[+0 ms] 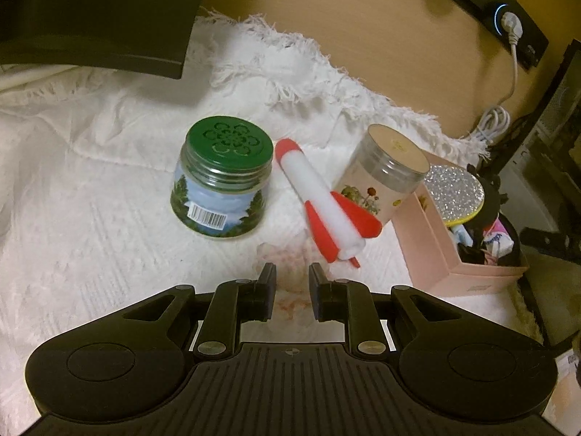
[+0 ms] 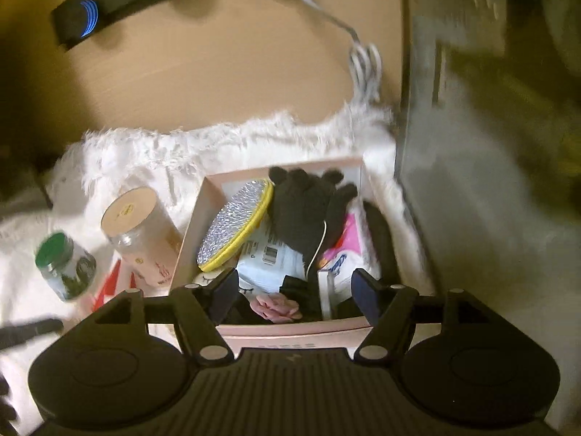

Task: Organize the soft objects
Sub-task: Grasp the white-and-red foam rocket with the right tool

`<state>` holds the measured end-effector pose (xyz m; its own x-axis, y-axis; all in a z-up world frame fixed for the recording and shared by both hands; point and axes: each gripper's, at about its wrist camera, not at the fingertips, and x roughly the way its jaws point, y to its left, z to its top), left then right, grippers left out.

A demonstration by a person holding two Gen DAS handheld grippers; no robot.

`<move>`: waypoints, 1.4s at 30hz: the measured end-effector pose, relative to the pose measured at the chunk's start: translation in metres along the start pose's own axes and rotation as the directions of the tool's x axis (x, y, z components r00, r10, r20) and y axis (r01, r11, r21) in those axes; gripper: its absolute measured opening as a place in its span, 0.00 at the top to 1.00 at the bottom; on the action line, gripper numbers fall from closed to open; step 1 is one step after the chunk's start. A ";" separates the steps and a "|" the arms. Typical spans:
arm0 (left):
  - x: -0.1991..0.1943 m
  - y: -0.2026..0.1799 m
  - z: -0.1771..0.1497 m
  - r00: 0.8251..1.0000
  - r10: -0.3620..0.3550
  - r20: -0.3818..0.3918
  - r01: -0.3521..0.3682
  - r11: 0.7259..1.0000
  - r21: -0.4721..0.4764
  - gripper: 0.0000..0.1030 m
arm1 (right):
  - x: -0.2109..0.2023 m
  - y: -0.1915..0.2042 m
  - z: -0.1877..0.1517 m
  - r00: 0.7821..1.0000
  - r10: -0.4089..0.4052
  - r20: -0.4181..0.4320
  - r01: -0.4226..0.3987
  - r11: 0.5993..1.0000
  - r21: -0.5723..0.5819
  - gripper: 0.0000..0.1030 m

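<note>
In the left wrist view my left gripper (image 1: 291, 276) is shut on a small pale pink soft object (image 1: 290, 265) just above the white blanket (image 1: 90, 200). A red and white foam rocket (image 1: 323, 203) lies ahead of it. In the right wrist view my right gripper (image 2: 293, 287) is open and empty over the pink box (image 2: 192, 232). The box holds a black glove (image 2: 308, 203), a glittery yellow-rimmed disc (image 2: 236, 223), a pink soft piece (image 2: 276, 307) and packets.
A green-lidded jar (image 1: 221, 181) stands left of the rocket and a clear jar with a tan lid (image 1: 385, 170) leans against the pink box (image 1: 428, 247). A black power strip (image 1: 508, 18) with a white cable lies on the wooden surface behind. A dark monitor base (image 1: 94, 18) is at far left.
</note>
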<state>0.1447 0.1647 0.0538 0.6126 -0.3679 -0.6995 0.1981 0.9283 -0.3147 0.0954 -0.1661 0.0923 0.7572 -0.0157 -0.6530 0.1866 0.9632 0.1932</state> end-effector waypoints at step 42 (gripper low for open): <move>-0.022 0.049 -0.029 0.998 -0.056 -0.033 0.054 0.997 -0.060 0.79 | 0.013 0.153 -0.084 0.985 0.049 -0.165 -0.106 0.929 -0.355 0.61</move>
<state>0.1185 0.2165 0.0354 0.5745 -0.4214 -0.7017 0.1848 0.9019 -0.3903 0.0816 0.0034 0.0520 0.6519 0.0760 -0.7545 -0.1291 0.9916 -0.0116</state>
